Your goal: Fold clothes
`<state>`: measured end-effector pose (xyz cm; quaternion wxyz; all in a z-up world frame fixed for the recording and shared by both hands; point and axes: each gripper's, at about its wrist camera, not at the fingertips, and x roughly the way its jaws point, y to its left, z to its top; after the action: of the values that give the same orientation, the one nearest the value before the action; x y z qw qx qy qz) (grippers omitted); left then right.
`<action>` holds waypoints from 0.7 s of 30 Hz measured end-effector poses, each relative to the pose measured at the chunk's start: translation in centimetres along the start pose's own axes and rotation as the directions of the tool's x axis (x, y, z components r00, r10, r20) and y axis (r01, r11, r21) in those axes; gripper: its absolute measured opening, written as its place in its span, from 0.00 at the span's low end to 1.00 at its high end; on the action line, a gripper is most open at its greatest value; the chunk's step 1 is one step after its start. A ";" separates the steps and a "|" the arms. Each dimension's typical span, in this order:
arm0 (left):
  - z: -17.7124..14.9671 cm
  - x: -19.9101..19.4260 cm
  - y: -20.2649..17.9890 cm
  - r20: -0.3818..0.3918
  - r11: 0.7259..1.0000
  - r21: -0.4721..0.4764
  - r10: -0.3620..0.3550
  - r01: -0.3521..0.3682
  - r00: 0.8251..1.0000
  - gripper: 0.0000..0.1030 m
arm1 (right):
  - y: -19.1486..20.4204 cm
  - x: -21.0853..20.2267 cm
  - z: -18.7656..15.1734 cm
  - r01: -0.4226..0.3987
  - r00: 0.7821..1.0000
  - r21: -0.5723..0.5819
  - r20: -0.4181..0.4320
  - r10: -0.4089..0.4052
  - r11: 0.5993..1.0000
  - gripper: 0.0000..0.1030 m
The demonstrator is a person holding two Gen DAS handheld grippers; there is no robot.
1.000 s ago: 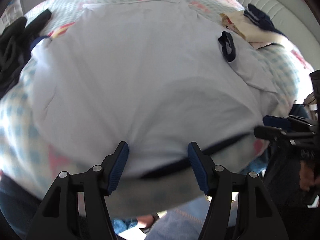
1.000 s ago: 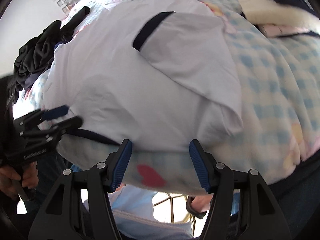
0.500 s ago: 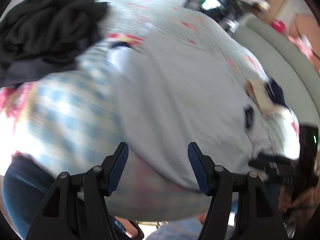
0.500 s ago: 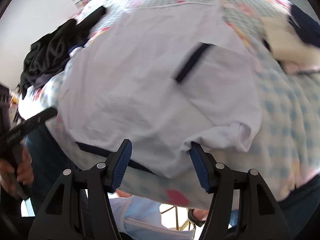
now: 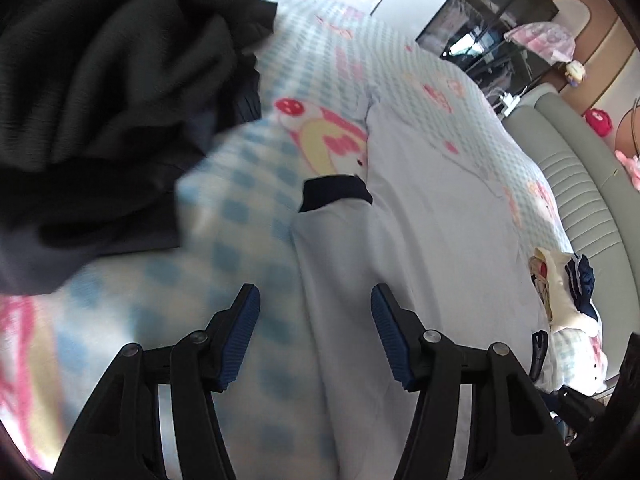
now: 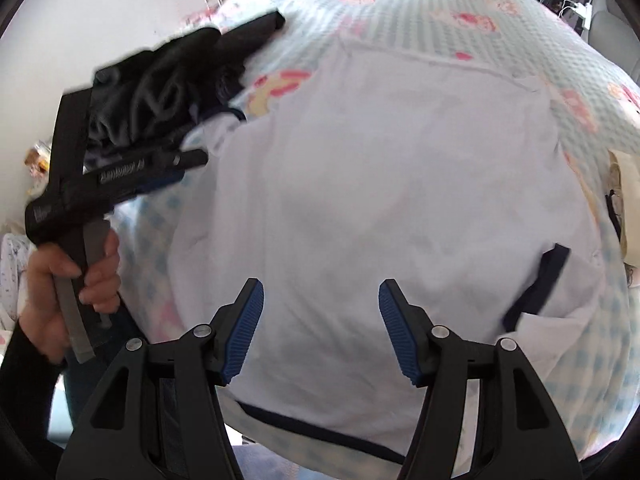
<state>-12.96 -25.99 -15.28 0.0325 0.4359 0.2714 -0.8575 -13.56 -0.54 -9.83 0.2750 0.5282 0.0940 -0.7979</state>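
A white shirt (image 6: 380,180) with navy trim lies spread flat on the checked bedspread (image 5: 240,184). My left gripper (image 5: 316,332) hovers over the shirt's left sleeve (image 5: 336,248), whose navy cuff (image 5: 336,196) lies just ahead. Its jaws are closing, and the pads press on nothing. My right gripper (image 6: 320,320) stands open above the shirt's lower body, near the navy hem (image 6: 320,432). The right sleeve, folded inward, shows its navy cuff (image 6: 536,284) at the right. In the right wrist view, a hand (image 6: 80,272) holds the left gripper (image 6: 120,176) at the left.
A pile of black clothes (image 5: 100,80) sits on the bed left of the shirt. A cream and navy garment (image 5: 568,280) lies at the bed's right side. A grey padded headboard (image 5: 580,184) curves beyond it, and a dark cabinet (image 5: 488,28) stands farther back.
My left gripper has swung left from the shirt's hem to its left sleeve, and its jaws have narrowed a little. My right gripper has shifted left along the hem, still open.
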 end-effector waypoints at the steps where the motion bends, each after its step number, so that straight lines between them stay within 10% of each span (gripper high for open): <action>1: -0.3 0.1 -0.4 -0.001 1.000 0.014 -0.010 0.010 1.000 0.57 | -0.1 0.3 -0.3 0.012 1.000 0.000 -0.012 -0.012 1.000 0.60; 13: -4.2 -1.2 -3.2 -0.012 0.995 0.101 0.011 -0.010 1.000 0.44 | -10.4 -3.9 -10.9 0.236 0.970 0.277 -0.127 -0.208 0.931 0.60; 21: -6.3 -5.6 -6.3 0.094 0.990 0.134 0.039 -0.052 0.995 0.45 | -13.8 -7.7 -16.1 0.224 0.974 0.423 -0.108 -0.197 0.878 0.60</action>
<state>-6.69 -18.57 -11.21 0.0345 0.4035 0.2002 -0.8921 -6.02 20.61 -11.72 0.0594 0.5870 -0.0201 -0.8071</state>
